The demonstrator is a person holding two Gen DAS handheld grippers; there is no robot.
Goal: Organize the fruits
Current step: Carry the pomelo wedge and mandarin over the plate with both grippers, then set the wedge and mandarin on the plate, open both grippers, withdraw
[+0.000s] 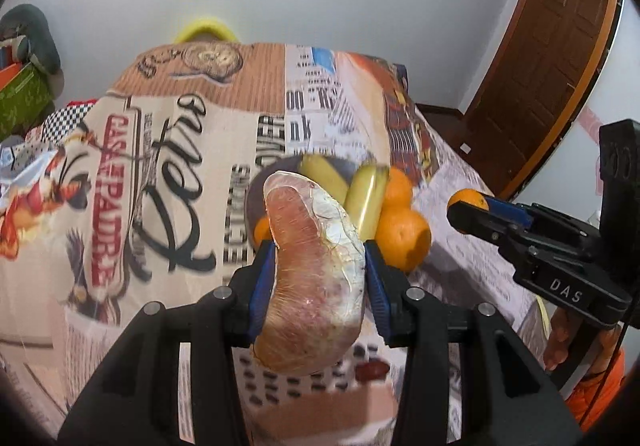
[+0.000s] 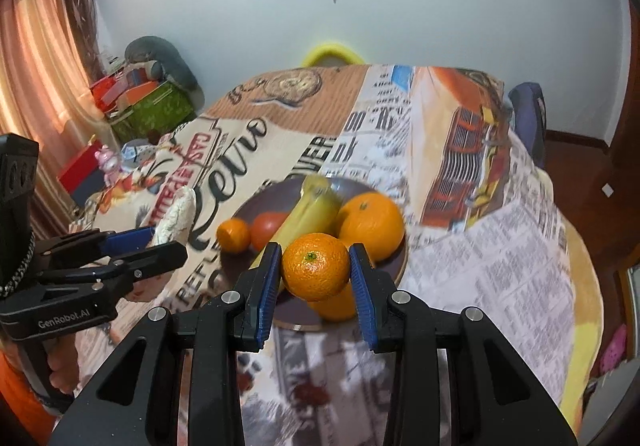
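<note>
The peeled pomelo segment (image 1: 312, 286) is clamped between the blue pads of the left hand-held gripper (image 1: 320, 266), held up in the air over the near part of the counter (image 1: 120, 205), while the right hand-held gripper (image 2: 314, 266) is closed narrowly on a small mandarin (image 2: 315, 265), lifted just above the near rim of the dark plate (image 2: 272, 201). That plate sits near the middle of the counter (which is draped in a newspaper-print cloth) and holds bananas (image 2: 308, 217), a large orange (image 2: 372, 224), a tomato (image 2: 268, 228) and another mandarin (image 2: 233, 234). A yellow chair back (image 2: 330, 51) shows beyond the far edge.
</note>
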